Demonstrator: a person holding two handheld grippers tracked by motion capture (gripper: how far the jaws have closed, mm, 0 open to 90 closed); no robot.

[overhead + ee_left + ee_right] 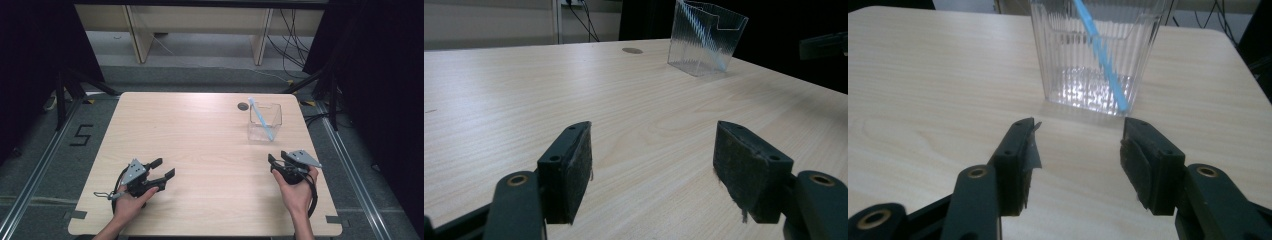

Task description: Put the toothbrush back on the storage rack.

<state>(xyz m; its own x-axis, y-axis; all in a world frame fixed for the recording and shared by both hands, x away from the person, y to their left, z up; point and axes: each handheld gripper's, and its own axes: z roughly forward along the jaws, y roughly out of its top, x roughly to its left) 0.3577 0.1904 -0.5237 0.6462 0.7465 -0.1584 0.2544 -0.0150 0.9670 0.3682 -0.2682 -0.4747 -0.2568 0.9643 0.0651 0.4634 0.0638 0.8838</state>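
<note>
Fingers (1153, 165) apart; straw (1100, 52) in holder (1063, 75)

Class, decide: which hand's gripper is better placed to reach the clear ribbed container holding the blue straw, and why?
Right. The right gripper sits just before the container with the blue straw, jaws open toward it. The left gripper is across the table.

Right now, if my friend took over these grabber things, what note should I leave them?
Left hand-held gripper: open, holding nothing, low over the pale wooden table.
Right hand-held gripper: open, holding nothing, pointing at the clear ribbed plastic container just ahead.
The light blue plastic straw leans inside that container, near the table's far right corner.
Done: straw looks placed in the container.
Left: probably just pull the right gripper away; nothing else lies on the table.
</note>
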